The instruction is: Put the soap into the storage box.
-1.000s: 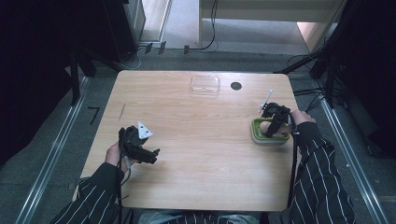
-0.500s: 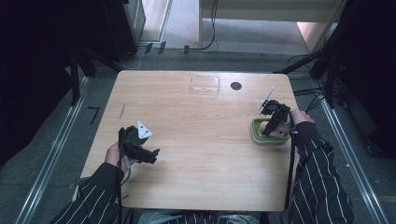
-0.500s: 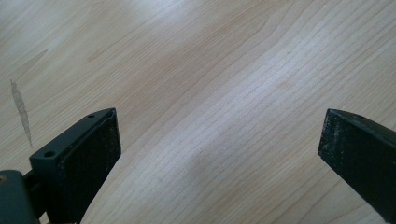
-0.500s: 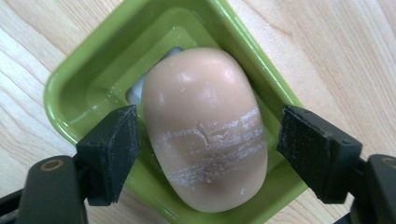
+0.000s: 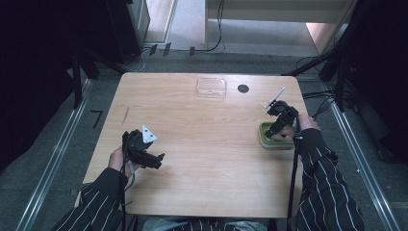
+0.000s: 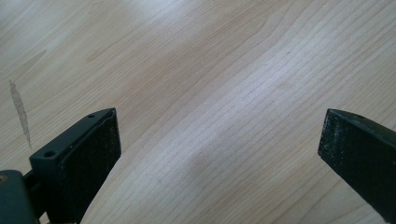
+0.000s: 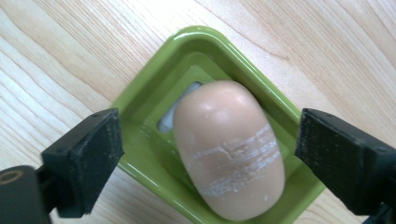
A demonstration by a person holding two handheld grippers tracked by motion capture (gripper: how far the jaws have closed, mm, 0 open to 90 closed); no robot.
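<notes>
Green plastic forms the small square dish (image 7: 154, 109) near the bench's (image 5: 207, 144) right edge, and a tan, egg-shaped object (image 7: 229, 149) with whitish scuff bands lies in it, over a pale patch in the dish's floor. The right tool (image 7: 208, 161) hangs above the dish with its jaws spread wide on either side of the egg shape, touching neither. The left tool (image 6: 219, 154) sits over bare light wood near the bench's front left, jaws likewise spread with nothing between them. A clear plastic container (image 5: 211, 86) and a dark round spot (image 5: 243, 88) lie near the far edge.
</notes>
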